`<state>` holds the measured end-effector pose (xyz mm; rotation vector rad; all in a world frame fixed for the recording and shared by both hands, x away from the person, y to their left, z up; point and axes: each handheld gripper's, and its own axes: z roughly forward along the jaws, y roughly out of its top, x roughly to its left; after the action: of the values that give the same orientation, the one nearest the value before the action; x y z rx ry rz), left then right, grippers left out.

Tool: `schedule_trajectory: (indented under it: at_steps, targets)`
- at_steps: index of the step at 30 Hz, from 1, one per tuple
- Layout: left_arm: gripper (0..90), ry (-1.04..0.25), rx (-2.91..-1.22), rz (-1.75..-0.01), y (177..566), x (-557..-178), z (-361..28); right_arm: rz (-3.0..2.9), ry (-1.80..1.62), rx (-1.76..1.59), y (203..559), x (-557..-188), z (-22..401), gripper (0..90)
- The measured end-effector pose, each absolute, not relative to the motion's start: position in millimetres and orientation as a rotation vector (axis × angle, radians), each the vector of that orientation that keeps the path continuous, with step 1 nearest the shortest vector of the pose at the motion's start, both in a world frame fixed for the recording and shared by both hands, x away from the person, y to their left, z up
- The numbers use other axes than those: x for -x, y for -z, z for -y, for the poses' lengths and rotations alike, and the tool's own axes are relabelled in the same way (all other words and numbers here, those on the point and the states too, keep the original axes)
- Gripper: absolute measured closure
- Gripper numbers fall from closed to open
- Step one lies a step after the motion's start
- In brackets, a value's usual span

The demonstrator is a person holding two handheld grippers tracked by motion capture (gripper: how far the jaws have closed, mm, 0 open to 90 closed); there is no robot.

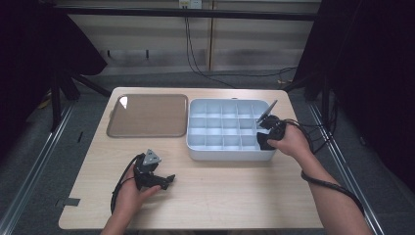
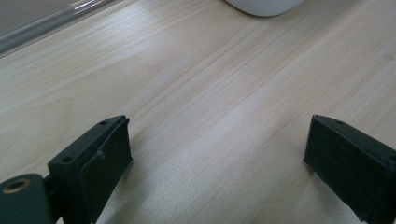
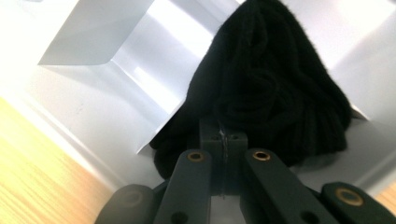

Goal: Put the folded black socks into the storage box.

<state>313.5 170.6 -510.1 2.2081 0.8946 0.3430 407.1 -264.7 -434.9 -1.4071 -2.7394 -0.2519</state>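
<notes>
Against the closed jaws' tips lies the black knit bundle.

Soft overhead light, dark surroundings

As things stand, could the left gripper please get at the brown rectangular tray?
Probably yes: the left gripper rests open on the wooden table, and bare tabletop lies between it and the brown rectangular tray.

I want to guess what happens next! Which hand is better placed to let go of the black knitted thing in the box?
Right: its hand-held gripper is shut on the black knitted thing inside the white divided box.
</notes>
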Motion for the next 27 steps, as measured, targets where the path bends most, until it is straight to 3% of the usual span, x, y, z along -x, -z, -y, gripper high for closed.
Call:
schedule_trajectory:
  at_steps: [16,27]
  targets:
    - [6.4,-0.343,-2.196,-0.901,510.5,-313.5,-170.0,2.778,0.360,1.518,394.9,-420.0,276.2,90.0]
    - [6.3,-0.343,-2.200,-0.899,510.3,-313.7,-170.0,2.754,0.352,1.575,408.2,-437.0,275.4,90.0]
